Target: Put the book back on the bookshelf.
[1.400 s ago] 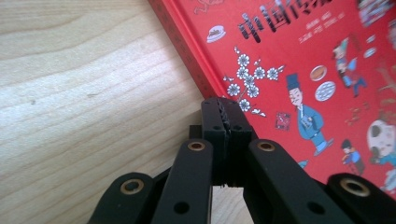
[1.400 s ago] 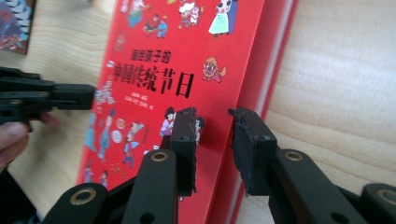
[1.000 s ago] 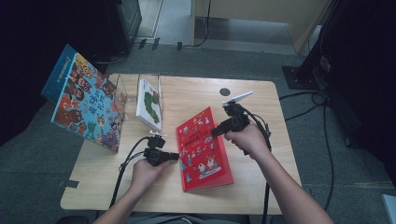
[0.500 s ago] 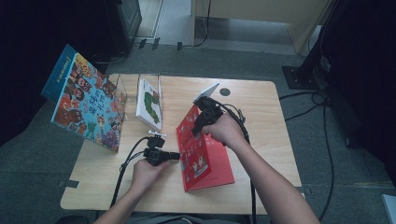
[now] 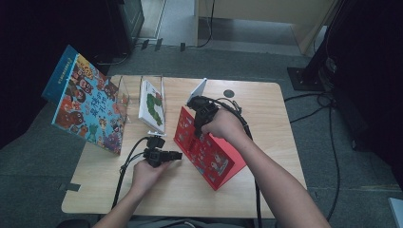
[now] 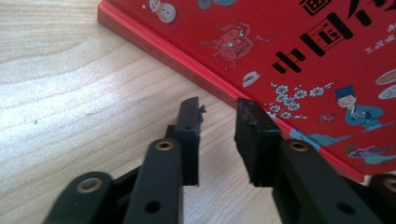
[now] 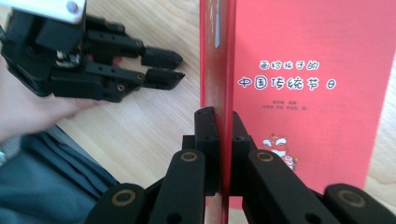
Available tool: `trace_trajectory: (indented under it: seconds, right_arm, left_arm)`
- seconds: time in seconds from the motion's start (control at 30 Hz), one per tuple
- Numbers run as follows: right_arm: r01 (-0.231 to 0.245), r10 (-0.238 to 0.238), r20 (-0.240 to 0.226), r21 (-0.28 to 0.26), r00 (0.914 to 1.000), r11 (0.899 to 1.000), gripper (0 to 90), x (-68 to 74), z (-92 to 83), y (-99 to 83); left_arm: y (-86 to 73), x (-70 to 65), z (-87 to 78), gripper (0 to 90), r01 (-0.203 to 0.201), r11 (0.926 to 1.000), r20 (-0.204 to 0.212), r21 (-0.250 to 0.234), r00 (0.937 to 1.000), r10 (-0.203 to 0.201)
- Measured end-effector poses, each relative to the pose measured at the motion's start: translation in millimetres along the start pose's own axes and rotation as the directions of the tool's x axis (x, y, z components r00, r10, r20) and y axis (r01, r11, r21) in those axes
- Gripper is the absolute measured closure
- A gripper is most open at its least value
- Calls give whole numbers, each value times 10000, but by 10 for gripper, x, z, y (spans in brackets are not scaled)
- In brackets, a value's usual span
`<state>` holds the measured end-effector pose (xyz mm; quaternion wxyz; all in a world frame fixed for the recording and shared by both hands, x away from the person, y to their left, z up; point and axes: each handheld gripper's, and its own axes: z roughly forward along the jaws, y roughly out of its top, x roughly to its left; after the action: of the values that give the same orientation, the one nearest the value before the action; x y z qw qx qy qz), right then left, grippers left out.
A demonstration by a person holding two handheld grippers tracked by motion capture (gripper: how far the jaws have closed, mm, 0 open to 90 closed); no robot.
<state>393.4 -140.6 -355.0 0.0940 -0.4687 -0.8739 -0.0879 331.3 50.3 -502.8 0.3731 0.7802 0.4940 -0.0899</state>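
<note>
Now your right gripper (image 7: 224,126) clamps the red book's (image 5: 209,152) far edge, tipping it up mid-table, while your left gripper (image 5: 177,155), jaws just parted and empty, waits beside its left edge to steady it

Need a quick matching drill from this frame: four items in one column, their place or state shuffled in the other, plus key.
Items:
1. red book
2. right gripper
3. left gripper
4. white book with the green picture

States:
A. jaws apart with nothing between them, just opened, beside the red cover's edge
B. standing in the clear rack
C. tilted up off the table
D. clamped on a cover edge

Pairs: 1-C, 2-D, 3-A, 4-B
</note>
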Motion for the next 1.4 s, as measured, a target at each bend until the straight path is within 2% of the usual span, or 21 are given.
trace_trajectory:
  seconds: [0.1,0.2,0.43,0.5,0.6,0.73,0.77,0.8,0.87,0.93,0.97,1.03,1.1,1.13,1.17,1.2,1.23,1.27,1.3,1.37,1.4]
  right_arm:
    - [131,-131,5,-43,9999,9999,882,8,-13,-11]
    - [254,-257,-127,-200,9996,9995,882,-5,-69,-41]
    - [217,-264,-530,-878,9982,9959,882,-75,-376,-131]
    - [271,-335,-596,-1053,9977,9941,882,-82,-454,-149]
    - [449,-532,-651,-1224,9965,9915,882,-73,-537,-168]
    - [678,-812,-840,-1517,9931,9861,883,-69,-597,-196]
    - [666,-817,-900,-1592,9926,9850,883,-72,-603,-202]
    - [832,-1013,-1026,-1672,9896,9824,883,-68,-603,-215]
    - [900,-1088,-989,-1778,9891,9799,881,-40,-592,-245]
    - [1170,-1369,-968,-1870,9859,9754,879,-16,-600,-267]
    - [1229,-1458,-1073,-1958,9835,9729,876,-17,-611,-279]
    - [1310,-1609,-1203,-2250,9796,9655,877,-28,-648,-317]
    - [1370,-1776,-1427,-2561,9737,9569,874,-44,-679,-358]
    - [1375,-1846,-1518,-2768,9710,9510,871,-53,-695,-375]
    - [1428,-1991,-1659,-3006,9658,9430,861,-61,-708,-398]
    - [1485,-2157,-1799,-3267,9597,9334,853,-67,-729,-421]
    - [1646,-2452,-1949,-3554,9497,9201,848,-75,-745,-454]
    - [1988,-2904,-1906,-3909,9377,8987,849,-76,-768,-502]
    - [2103,-3104,-1925,-4124,9309,8864,849,-83,-778,-534]
    - [2480,-3713,-1867,-4733,9095,8453,850,-116,-806,-618]
    - [2599,-4030,-1913,-5106,8950,8196,850,-149,-811,-659]
  left_arm:
    - [11,1,-17,637,-120,9999,121,-25,9999,120]
    - [28,3,-48,609,-306,9995,190,-104,9993,307]
    - [96,8,-128,516,-289,9981,565,-547,9979,320]
    - [124,2,-140,495,-160,9978,763,-646,9969,209]
    - [181,-19,-152,471,-230,9974,1007,-688,9945,299]
    - [253,-57,-153,465,-215,9958,1521,-889,9878,349]
    - [274,-65,-158,466,-242,9962,1784,-834,9832,388]
    - [289,-77,-163,464,-255,9960,1852,-852,9819,409]
    - [314,-86,-168,449,-371,9969,1775,-697,9829,490]
    - [337,-59,-179,438,-139,9980,2162,-622,9760,271]
    - [350,-42,-189,432,-176,9978,2332,-634,9719,319]
    - [381,-33,-234,392,-477,9956,2340,-810,9700,655]
    - [433,-26,-287,362,-620,9929,2521,-1014,9639,859]
    - [461,-20,-315,316,-367,9919,2713,-1219,9600,689]
    - [489,-10,-348,293,-247,9902,2896,-1374,9550,640]
    - [512,-3,-387,288,-401,9877,2969,-1510,9512,840]
    - [535,-27,-450,289,-653,9839,2841,-1666,9523,1113]
    - [544,-51,-495,294,-875,9799,2648,-1792,9550,1337]
    - [553,-79,-552,299,-1160,9732,2442,-1988,9558,1638]
    - [570,-83,-665,348,-1519,9609,2385,-2315,9487,2074]
    - [573,-72,-726,386,-1591,9542,2400,-2534,9452,2214]
